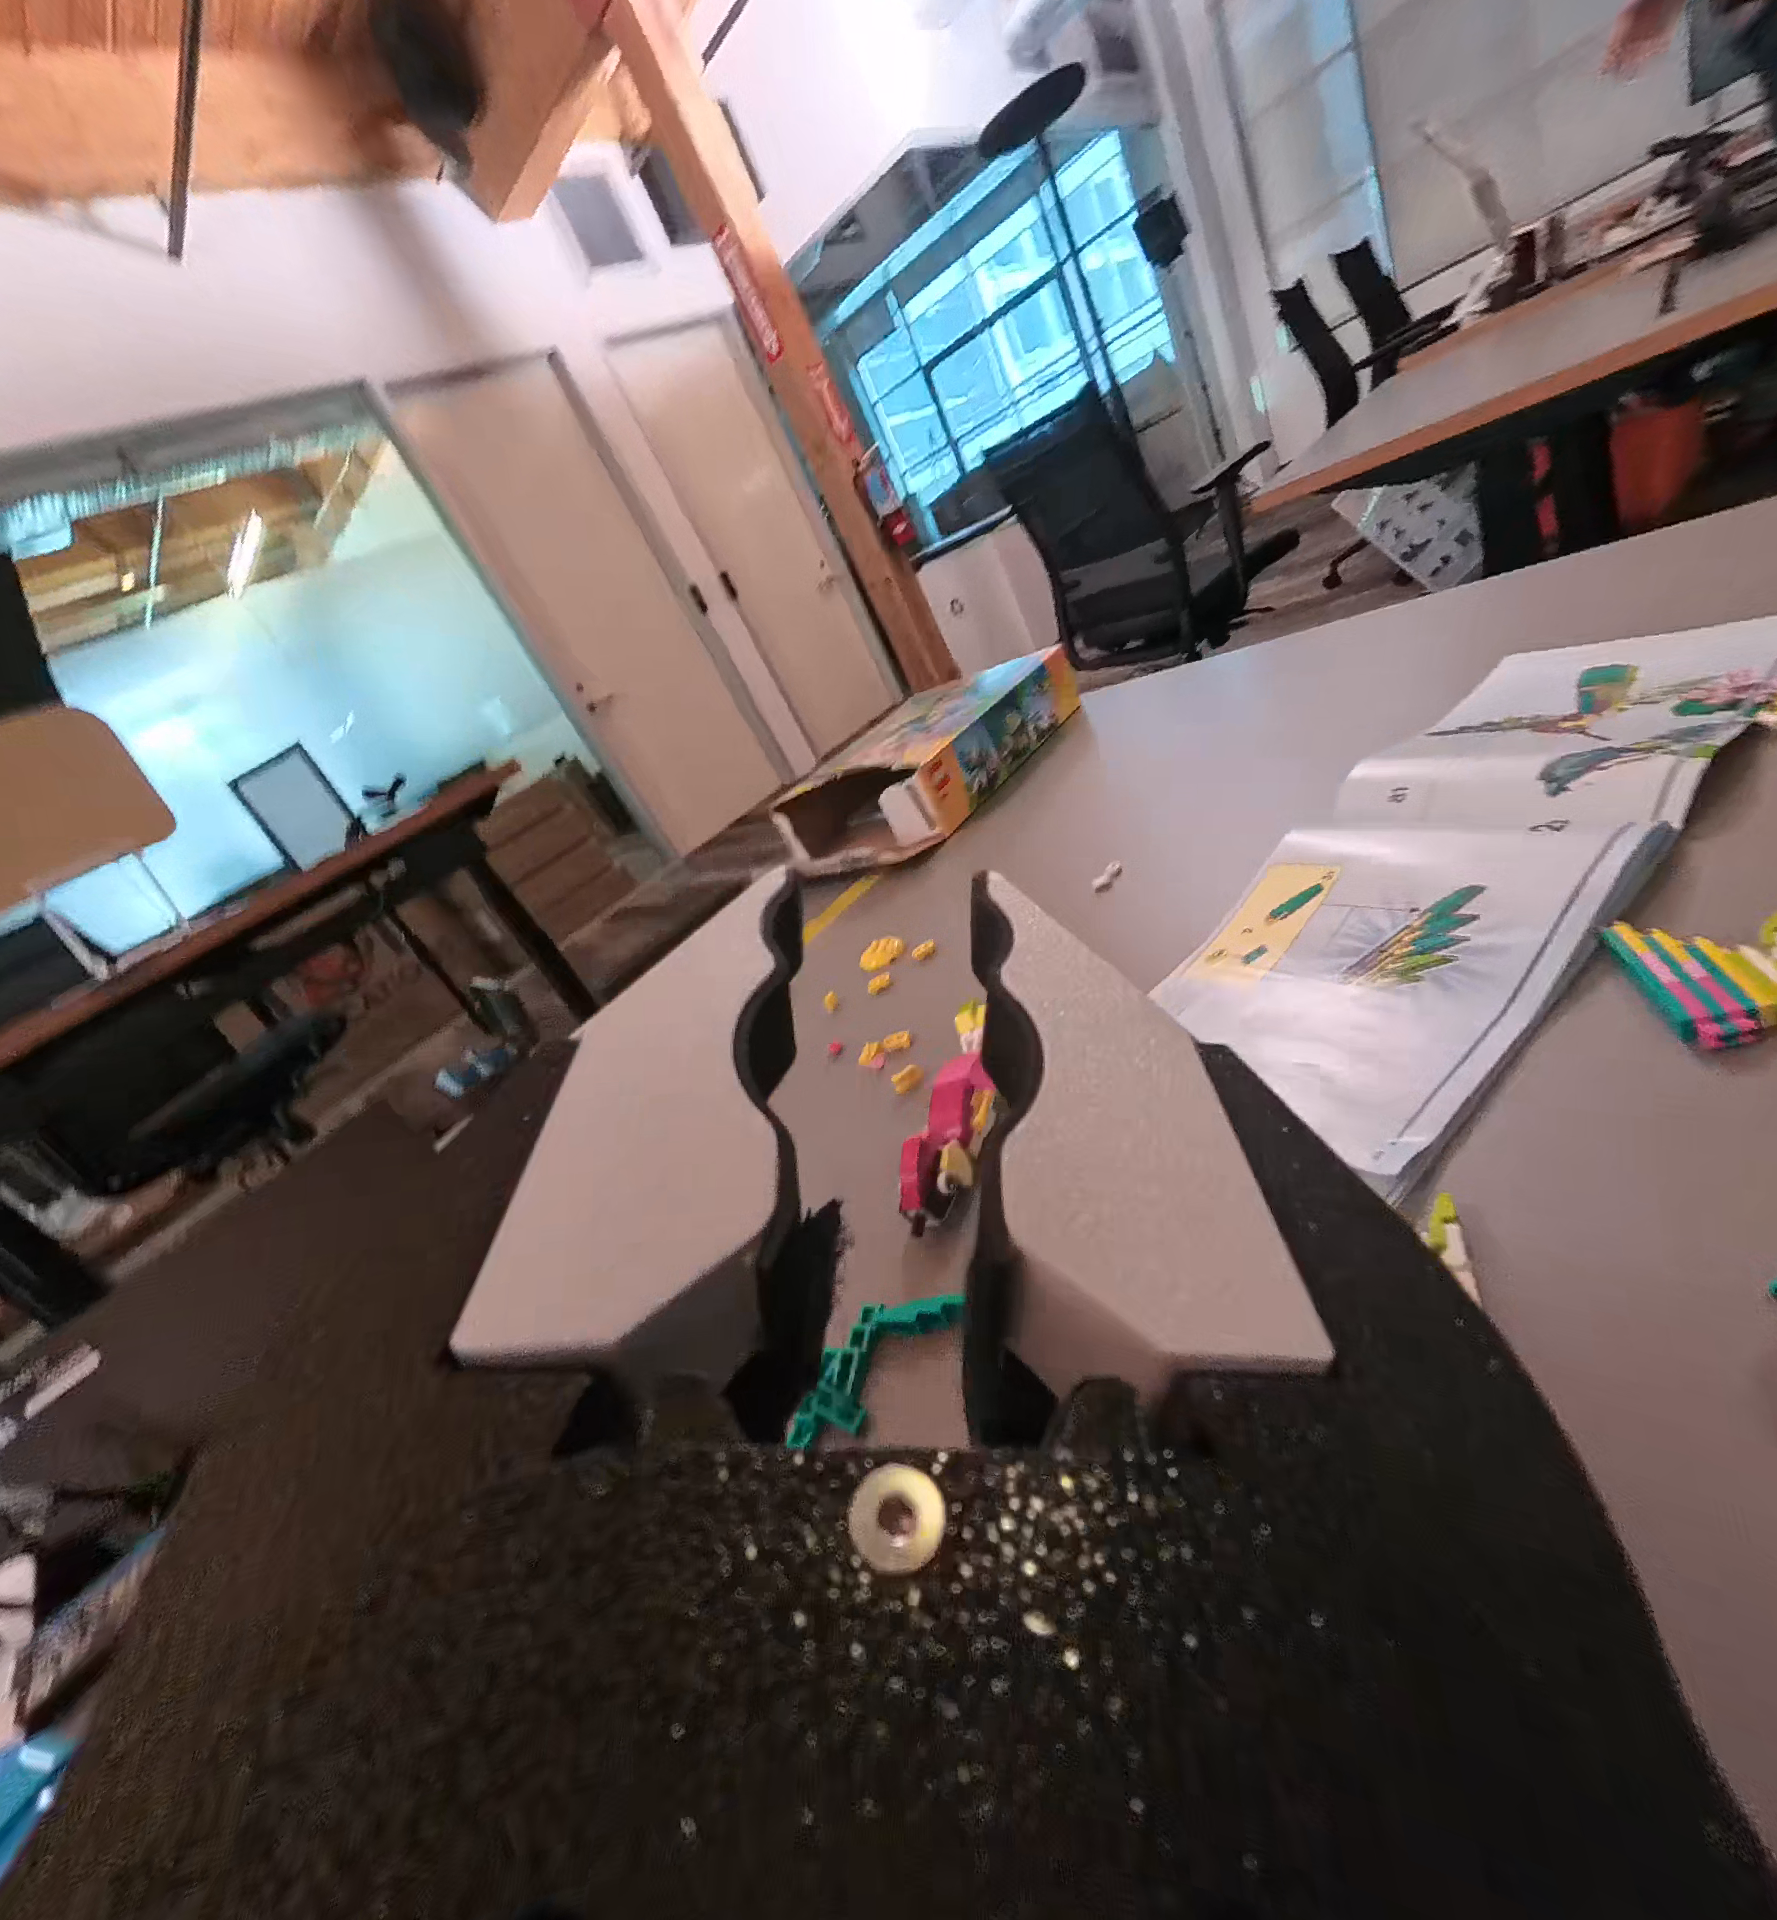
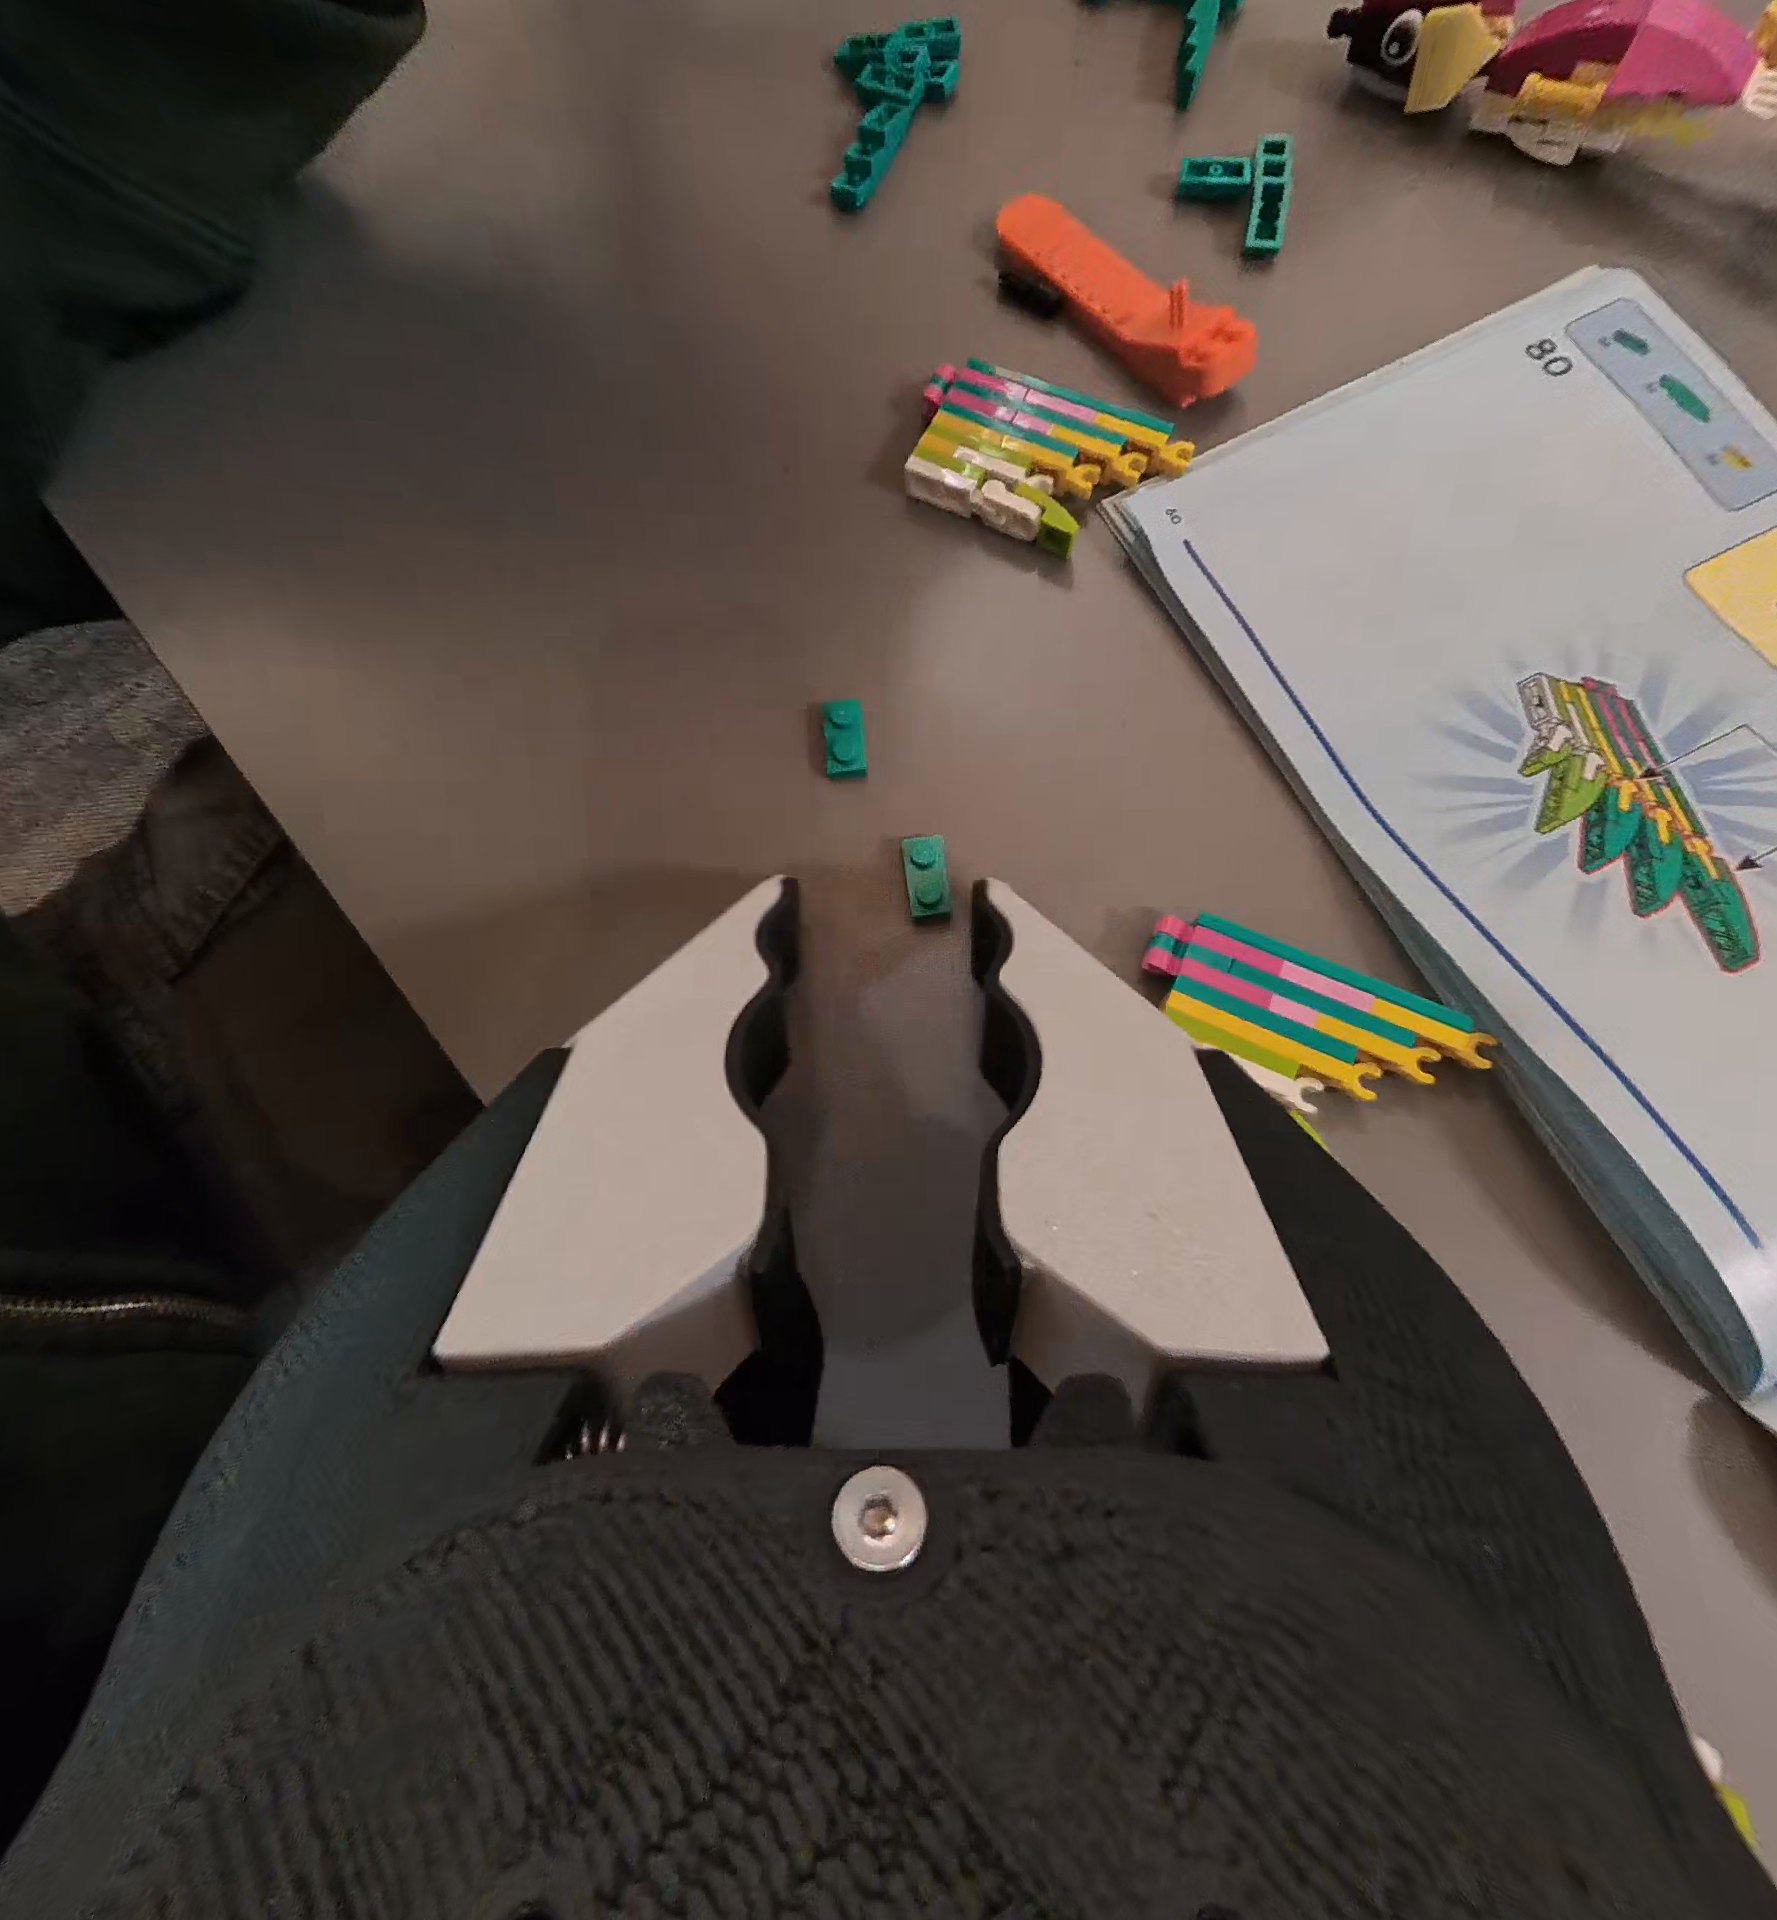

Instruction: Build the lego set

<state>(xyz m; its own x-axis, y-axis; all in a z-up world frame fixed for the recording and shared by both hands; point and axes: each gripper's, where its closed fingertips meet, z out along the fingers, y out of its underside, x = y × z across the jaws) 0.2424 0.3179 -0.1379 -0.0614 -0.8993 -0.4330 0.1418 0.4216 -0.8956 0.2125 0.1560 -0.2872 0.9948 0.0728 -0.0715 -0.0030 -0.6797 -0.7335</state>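
My right gripper (image 2: 882, 896) is open and empty, low over the grey table (image 2: 551, 520). A small teal plate (image 2: 926, 878) lies just ahead of its tips, near the right finger. A second teal plate (image 2: 843, 739) lies farther ahead. Two striped wing assemblies lie on the table: one beside the right finger (image 2: 1299, 1003), one farther off (image 2: 1040, 447). My left gripper (image 1: 884, 904) is open and empty, tilted above the table. A pink bird body (image 1: 946, 1132) and a teal stepped piece (image 1: 863, 1361) show between its fingers.
An open instruction booklet (image 2: 1486, 831) lies to the right; it also shows in the left wrist view (image 1: 1383, 935). An orange brick separator (image 2: 1123, 301), teal pieces (image 2: 894, 94), loose yellow bits (image 1: 889, 956) and the set's box (image 1: 946, 769) lie on the table. A person's dark sleeve (image 2: 84, 208) is at the left. There is about 20 cm between the tips of the two grippers.
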